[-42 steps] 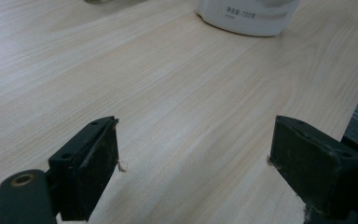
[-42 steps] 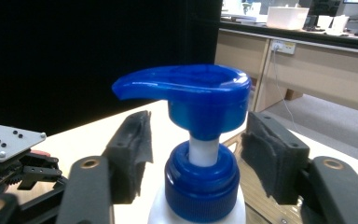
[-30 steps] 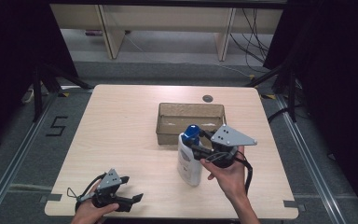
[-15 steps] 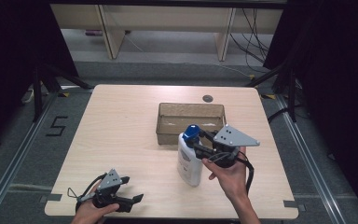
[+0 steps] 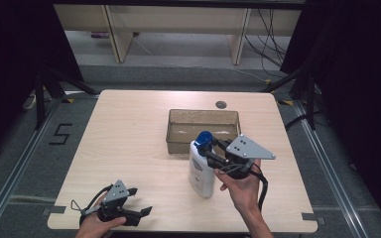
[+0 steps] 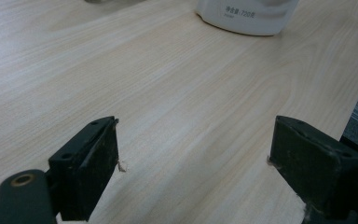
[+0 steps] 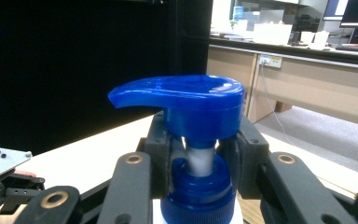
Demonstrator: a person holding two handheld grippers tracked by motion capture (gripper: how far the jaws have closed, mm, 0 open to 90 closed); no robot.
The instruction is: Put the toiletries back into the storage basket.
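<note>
The right tool (image 5: 213, 151) is pinching the thin neck under the pump (image 7: 186, 100) of the bottle (image 5: 201, 171), which is standing on the table (image 5: 129, 134) by the bin (image 5: 203, 119); lifting there risks the bottle swinging or slipping. The left tool (image 5: 134, 210) is resting spread.

blue pump head (image 7: 191, 105) | neck clamped between black fingers (image 7: 161, 144) | table (image 7: 88, 158) beneath

This looks like a lab or test room. A bare wooden table (image 5: 129, 148) stands on grey carpet with tape marks and a number on the floor (image 5: 59, 134). Black curtains (image 5: 10, 64) hang around, cables (image 5: 268, 29) trail behind, and work benches (image 7: 307, 79) hold screens and boxes.
</note>
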